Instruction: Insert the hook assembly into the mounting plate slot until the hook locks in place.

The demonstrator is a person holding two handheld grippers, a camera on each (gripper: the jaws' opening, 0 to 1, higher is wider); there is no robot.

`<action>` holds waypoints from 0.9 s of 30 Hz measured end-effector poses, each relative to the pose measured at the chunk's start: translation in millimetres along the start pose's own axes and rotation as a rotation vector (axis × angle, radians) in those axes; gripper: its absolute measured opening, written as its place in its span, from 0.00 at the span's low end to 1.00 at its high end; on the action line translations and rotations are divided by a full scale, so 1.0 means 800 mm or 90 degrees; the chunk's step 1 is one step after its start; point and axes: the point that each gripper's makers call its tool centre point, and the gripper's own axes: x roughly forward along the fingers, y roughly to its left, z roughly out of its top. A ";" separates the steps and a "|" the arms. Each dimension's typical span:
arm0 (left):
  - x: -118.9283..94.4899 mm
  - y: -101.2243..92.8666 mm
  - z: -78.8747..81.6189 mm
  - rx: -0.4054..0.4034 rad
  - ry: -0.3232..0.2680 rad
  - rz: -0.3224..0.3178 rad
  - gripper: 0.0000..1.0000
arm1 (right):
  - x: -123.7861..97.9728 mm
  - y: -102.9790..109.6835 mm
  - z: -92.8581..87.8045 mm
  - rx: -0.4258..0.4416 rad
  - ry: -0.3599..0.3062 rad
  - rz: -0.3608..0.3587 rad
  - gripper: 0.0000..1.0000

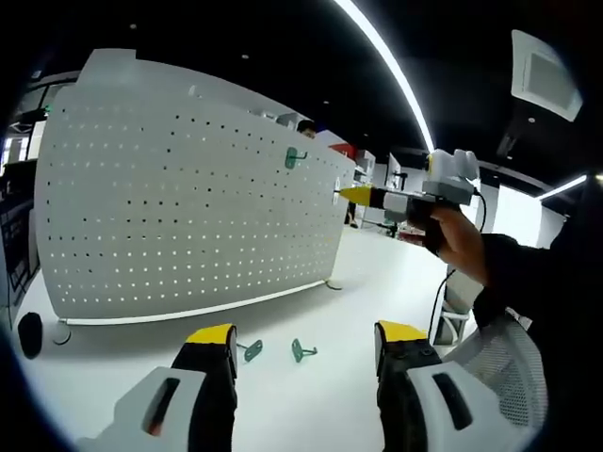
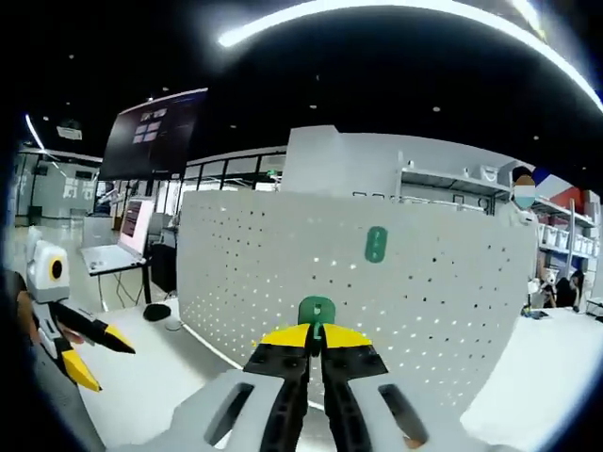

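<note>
Green hook carried toward the white perforated mounting board, one hook already hanging there.

The right gripper has its yellow-tipped jaws pinched shut on a small green plastic hook, near the upright white pegboard panel and below the mounted green hook. I'd square the hook's back to a hole, then push in. The left gripper hangs wide and empty over two spare green hooks on the white table. The held hook's prongs are hidden.
</note>
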 end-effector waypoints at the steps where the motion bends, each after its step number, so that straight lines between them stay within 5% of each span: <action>1: 0.000 0.000 0.000 0.000 -0.001 0.001 0.61 | 0.002 -0.010 0.009 -0.002 -0.006 -0.009 0.01; 12: -0.003 0.006 0.002 -0.007 -0.004 0.007 0.61 | 0.032 -0.062 0.067 -0.027 -0.056 -0.071 0.01; 27: -0.001 0.006 -0.002 -0.008 0.005 0.006 0.62 | 0.056 -0.101 0.070 -0.023 -0.058 -0.105 0.01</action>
